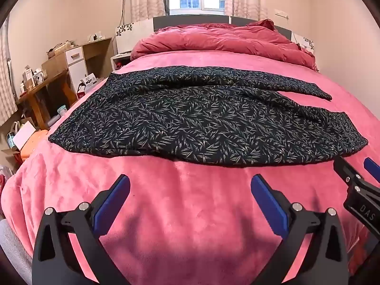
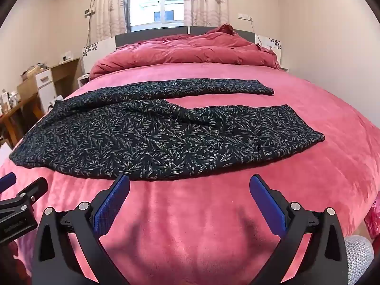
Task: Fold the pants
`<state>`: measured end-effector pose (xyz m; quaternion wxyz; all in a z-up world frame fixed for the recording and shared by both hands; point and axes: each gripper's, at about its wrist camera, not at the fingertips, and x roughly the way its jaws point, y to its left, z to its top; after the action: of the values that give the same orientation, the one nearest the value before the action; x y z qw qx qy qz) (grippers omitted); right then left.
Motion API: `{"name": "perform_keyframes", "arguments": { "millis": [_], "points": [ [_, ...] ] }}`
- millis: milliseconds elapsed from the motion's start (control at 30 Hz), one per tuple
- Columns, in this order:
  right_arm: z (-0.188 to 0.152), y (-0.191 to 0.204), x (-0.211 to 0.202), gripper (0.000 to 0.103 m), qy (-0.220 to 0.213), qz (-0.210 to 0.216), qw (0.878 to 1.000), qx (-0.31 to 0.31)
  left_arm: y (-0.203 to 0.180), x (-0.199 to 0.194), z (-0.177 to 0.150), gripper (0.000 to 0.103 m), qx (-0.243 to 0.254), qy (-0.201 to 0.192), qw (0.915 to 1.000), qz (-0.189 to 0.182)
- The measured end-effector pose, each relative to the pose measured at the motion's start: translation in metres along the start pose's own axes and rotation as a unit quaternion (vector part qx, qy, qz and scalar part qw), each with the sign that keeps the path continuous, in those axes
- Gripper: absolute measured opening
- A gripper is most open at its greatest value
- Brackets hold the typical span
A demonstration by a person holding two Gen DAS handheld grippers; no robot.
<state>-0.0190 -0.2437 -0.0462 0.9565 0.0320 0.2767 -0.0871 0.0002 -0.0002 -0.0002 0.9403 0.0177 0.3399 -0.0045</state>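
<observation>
Dark leaf-print pants (image 1: 190,118) lie spread across the pink bed, waist to the left, both legs running right; they also show in the right wrist view (image 2: 154,137). The far leg (image 2: 201,86) lies apart from the near leg (image 2: 273,128). My left gripper (image 1: 190,182) is open and empty, hovering over the blanket just short of the pants' near edge. My right gripper (image 2: 189,182) is open and empty, its left fingertip (image 2: 123,180) at the pants' near edge. Each gripper shows in the other's view: the right gripper (image 1: 356,166) and the left gripper (image 2: 23,181).
A pink fleece blanket (image 1: 166,201) covers the bed. A red duvet (image 1: 213,40) is bunched at the headboard. A wooden desk (image 1: 47,83) with clutter and boxes stands left of the bed. A wall is close on the right.
</observation>
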Motion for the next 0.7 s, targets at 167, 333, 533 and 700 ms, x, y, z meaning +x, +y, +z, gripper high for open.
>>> {"name": "perform_keyframes", "arguments": {
  "millis": [167,333,533,700],
  "points": [
    [0.0006,-0.0021,0.0018,0.1,-0.002,-0.005,1.0,-0.004,0.0005,-0.0008,-0.0001,0.101,-0.006,0.003,1.0,-0.003],
    [0.0011,-0.0046,0.0042,0.1,0.003,0.0,1.0,0.004,0.0015,-0.0035,-0.0007,0.101,-0.008,0.007,0.9999,-0.007],
    [0.0002,-0.0029,0.0024,0.1,0.004,0.002,1.0,0.007,0.0021,0.0007,-0.0005,0.101,-0.009,0.009,0.9999,-0.01],
    [0.001,-0.001,0.0041,0.1,0.005,0.004,1.0,0.007,0.0059,0.0027,0.002,0.101,-0.01,0.011,0.9998,-0.011]
  ]
}}
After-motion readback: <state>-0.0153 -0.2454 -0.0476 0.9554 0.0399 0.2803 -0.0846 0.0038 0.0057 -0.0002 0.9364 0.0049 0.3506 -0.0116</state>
